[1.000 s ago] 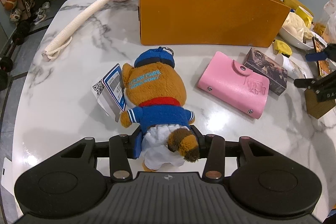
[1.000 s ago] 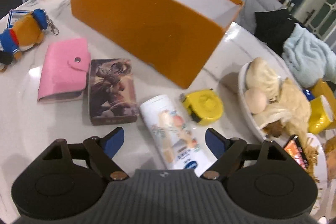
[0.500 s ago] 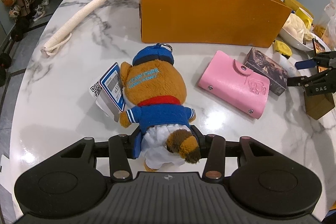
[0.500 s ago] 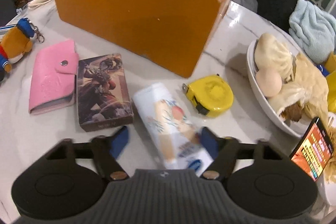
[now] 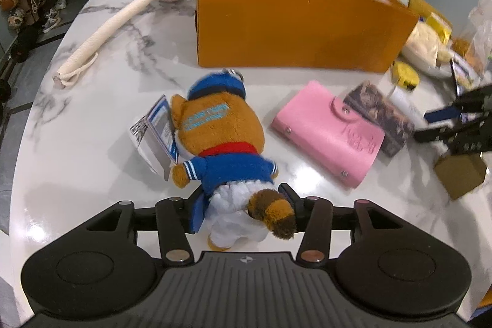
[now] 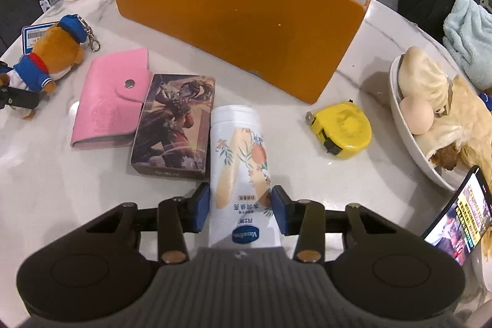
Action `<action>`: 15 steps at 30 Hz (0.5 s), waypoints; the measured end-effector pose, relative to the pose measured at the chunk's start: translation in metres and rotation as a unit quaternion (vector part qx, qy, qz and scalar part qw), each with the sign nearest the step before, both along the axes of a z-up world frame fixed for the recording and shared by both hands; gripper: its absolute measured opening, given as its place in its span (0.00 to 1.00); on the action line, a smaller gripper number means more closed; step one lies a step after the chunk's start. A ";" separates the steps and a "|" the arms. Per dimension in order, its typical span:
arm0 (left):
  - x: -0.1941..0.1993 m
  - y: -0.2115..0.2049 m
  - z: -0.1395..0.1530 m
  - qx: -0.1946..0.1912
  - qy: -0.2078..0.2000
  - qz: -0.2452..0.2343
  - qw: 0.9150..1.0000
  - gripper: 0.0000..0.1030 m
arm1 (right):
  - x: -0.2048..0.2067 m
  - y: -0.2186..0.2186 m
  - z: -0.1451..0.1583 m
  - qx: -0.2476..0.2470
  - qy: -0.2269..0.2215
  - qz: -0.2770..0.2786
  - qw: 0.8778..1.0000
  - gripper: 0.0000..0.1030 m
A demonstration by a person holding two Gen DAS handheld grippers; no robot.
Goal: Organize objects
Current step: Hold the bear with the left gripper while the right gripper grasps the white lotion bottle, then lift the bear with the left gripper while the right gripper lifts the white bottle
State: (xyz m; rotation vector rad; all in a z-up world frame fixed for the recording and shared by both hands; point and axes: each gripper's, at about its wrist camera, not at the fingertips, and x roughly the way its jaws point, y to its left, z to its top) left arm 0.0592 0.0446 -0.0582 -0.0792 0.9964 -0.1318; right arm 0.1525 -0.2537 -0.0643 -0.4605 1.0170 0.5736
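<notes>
Lotion tube (image 6: 243,171) — smooth white plastic, printed with peaches — lies before the orange box (image 6: 240,20), long axis running straight away between the right gripper's (image 6: 241,209) pads, which clasp its lower end. Left of it, the left gripper (image 5: 243,205) pinches the soft plush bear (image 5: 221,143) by its legs.

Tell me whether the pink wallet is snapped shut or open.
Shut. The pink wallet lies flat on the table, its flap folded over the front and pressed down at the metal snap.
</notes>
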 end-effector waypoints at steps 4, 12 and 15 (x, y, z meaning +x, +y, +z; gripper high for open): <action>0.003 0.001 0.004 -0.012 -0.018 0.006 1.000 0.65 | 0.001 0.004 0.000 0.000 -0.005 -0.005 1.000 0.45; 0.017 -0.005 0.000 0.015 -0.023 0.018 0.999 0.70 | 0.002 0.014 -0.005 -0.011 -0.028 -0.013 0.999 0.56; 0.022 -0.007 -0.003 0.023 -0.022 0.020 0.999 0.72 | 0.002 0.016 -0.008 -0.018 -0.032 -0.010 0.999 0.58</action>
